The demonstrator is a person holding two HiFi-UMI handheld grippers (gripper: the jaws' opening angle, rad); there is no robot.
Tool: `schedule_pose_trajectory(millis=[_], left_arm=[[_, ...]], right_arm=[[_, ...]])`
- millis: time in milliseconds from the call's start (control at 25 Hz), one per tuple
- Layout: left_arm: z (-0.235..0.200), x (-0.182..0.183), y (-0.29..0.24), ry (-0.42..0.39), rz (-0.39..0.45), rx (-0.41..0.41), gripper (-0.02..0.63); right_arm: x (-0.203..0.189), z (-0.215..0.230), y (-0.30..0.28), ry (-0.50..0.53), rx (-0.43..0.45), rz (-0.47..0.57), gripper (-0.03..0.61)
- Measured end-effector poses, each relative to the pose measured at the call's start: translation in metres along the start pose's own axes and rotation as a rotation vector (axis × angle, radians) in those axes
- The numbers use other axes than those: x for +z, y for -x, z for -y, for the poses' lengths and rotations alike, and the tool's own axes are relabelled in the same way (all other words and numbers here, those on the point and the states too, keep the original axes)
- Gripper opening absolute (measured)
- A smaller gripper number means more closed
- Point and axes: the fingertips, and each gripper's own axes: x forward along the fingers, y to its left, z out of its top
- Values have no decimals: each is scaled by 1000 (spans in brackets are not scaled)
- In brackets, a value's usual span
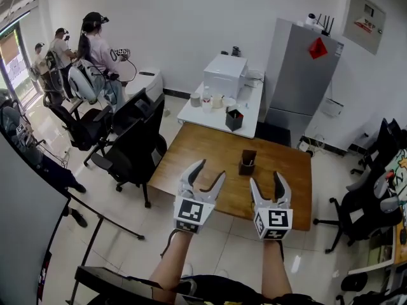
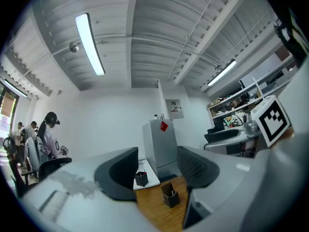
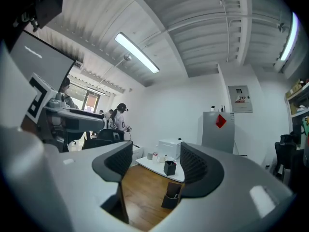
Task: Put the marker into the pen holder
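A dark pen holder (image 1: 247, 162) stands on the wooden table (image 1: 203, 151), towards its far right. A thin pale thing shows inside it; it is too small to tell what it is. Both grippers hover above the table's near edge, raised well clear of the top. My left gripper (image 1: 210, 172) is open with nothing between its jaws, and so is my right gripper (image 1: 267, 184). In the left gripper view the pen holder (image 2: 170, 197) shows low between the jaws of the left gripper (image 2: 157, 170). The right gripper (image 3: 155, 166) frames the pen holder (image 3: 172, 197) likewise.
Behind the wooden table stands a white table (image 1: 251, 110) with a black box (image 1: 234, 119), cups and a white machine (image 1: 224, 75). A grey fridge (image 1: 299, 75) is at the back right. Black office chairs (image 1: 137, 145) stand left, more chairs (image 1: 362, 208) right. People stand at the far left.
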Motion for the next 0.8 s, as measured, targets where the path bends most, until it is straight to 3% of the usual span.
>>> schedule_pose_trajectory(millis=[320, 440, 800], left_arm=[[-20, 5, 8, -20, 11, -5, 250], [-19, 0, 8, -30, -19, -22, 250], [-4, -3, 11, -16, -7, -52, 250]], right_arm=[[13, -27, -13, 5, 16, 18, 298], [20, -27, -14, 23, 12, 28, 296], [17, -19, 4, 17, -29, 17, 288]])
